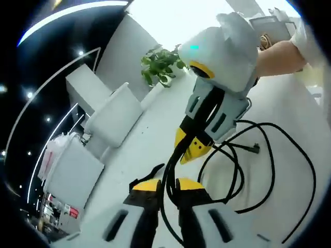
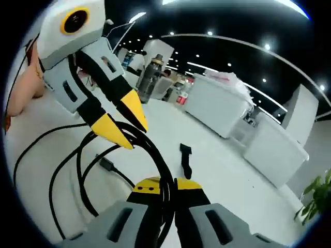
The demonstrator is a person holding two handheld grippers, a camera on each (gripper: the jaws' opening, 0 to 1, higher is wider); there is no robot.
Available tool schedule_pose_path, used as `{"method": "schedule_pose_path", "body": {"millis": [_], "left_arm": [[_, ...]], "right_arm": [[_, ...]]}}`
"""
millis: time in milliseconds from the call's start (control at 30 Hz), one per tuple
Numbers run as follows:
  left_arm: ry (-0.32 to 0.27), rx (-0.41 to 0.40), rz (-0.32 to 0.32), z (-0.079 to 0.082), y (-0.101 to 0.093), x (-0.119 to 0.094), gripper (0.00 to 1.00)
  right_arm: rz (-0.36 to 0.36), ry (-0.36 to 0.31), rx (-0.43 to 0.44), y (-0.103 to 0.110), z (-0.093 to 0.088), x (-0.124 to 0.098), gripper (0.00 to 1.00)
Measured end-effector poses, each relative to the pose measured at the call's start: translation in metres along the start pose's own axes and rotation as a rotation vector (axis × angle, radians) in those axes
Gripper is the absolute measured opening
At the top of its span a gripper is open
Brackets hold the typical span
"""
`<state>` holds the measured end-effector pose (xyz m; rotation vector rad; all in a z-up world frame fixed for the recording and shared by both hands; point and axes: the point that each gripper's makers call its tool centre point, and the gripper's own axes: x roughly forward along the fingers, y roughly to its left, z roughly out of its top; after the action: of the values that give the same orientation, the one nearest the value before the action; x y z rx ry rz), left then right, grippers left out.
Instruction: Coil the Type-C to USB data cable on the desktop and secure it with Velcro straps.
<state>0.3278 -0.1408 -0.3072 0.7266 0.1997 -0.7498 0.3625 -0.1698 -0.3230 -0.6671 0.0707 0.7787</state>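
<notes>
Left gripper view: the left claw (image 1: 166, 187) is clenched on the black cable (image 1: 282, 155), whose loops lie on the white desk (image 1: 155, 129). The right claw (image 1: 194, 147) also pinches the strands, likely to keep the coil together. A black strap (image 2: 185, 159) waits nearby on the desk.

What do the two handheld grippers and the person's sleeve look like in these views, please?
Each gripper, left gripper and right gripper, has a light grey-white body, black jaw arms and yellow pointed tips. The right gripper's housing carries a small cyan light. The person's sleeve is white.
</notes>
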Motion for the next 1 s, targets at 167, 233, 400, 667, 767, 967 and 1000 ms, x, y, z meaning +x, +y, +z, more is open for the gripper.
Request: {"method": "schedule_pose_path", "body": {"millis": [167, 233, 400, 667, 767, 967, 1000], "left_arm": [[-0.064, -0.090, -0.072, 0.003, -0.008, 0.004, 0.43], [-0.015, -0.077, -0.036, -0.006, -0.002, 0.008, 0.35], [-0.001, -0.127, 0.006, -0.007, 0.003, 0.008, 0.11], [0.092, -0.267, -0.020, -0.024, -0.010, 0.007, 0.08], [0.048, -0.303, -0.085, -0.019, -0.021, 0.003, 0.08], [0.050, -0.292, -0.116, -0.021, -0.026, 0.000, 0.08], [0.052, -0.290, -0.121, -0.021, -0.027, -0.001, 0.08]], "right_arm": [[-0.044, -0.076, -0.189, 0.002, 0.028, -0.006, 0.06], [-0.063, -0.098, -0.254, 0.005, 0.037, -0.008, 0.06], [-0.014, -0.088, -0.126, 0.011, 0.028, -0.005, 0.08], [0.323, -0.168, 0.742, -0.008, 0.046, -0.038, 0.24], [0.227, -0.128, 0.557, -0.048, 0.029, -0.052, 0.23], [0.415, 0.206, 0.405, 0.004, -0.035, -0.044, 0.21], [0.466, 0.214, 0.409, 0.014, -0.035, -0.043, 0.20]]}}
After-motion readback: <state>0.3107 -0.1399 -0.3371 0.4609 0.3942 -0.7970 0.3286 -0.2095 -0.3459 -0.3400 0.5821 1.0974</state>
